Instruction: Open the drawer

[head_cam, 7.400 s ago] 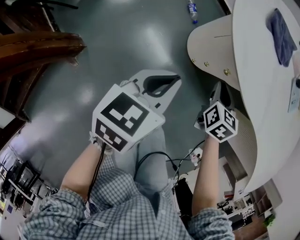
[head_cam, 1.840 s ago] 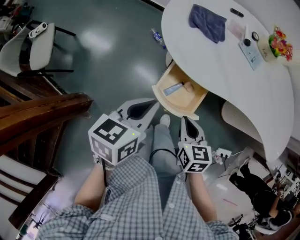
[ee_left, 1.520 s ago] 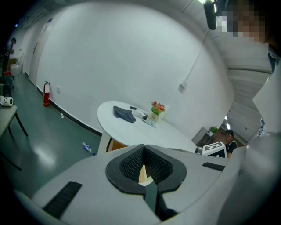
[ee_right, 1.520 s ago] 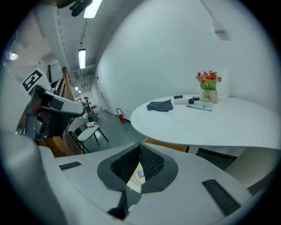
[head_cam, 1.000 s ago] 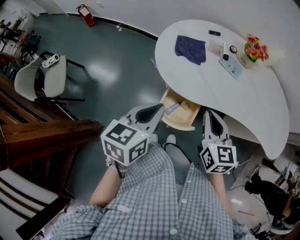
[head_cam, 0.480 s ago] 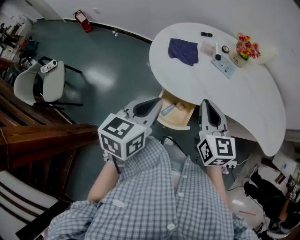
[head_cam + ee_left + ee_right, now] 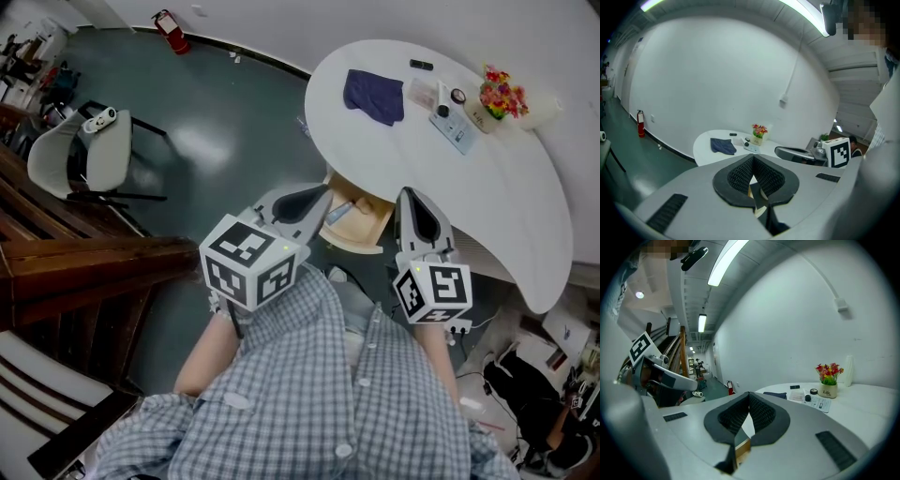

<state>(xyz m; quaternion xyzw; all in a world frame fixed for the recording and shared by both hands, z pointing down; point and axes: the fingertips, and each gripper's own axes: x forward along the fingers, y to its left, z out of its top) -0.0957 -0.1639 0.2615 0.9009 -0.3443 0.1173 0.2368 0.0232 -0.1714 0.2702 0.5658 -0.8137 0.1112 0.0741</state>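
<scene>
the left gripper [image 7: 314,199] and right gripper [image 7: 410,202] we find closed, holding nothing; the drawer [image 7: 366,225] stands open under the white table [image 7: 441,178].

White table [image 7: 487,187] carries blue cloth [image 7: 373,96], flower pot [image 7: 497,97].

An office hall, with white table [image 7: 525,187], chair [image 7: 94,159], fire extinguisher [image 7: 171,20].

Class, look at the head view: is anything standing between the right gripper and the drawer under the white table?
Nothing visible does. The right gripper, shut and empty, is held near the drawer, already pulled out from under the table; only open air shows between them.
</scene>
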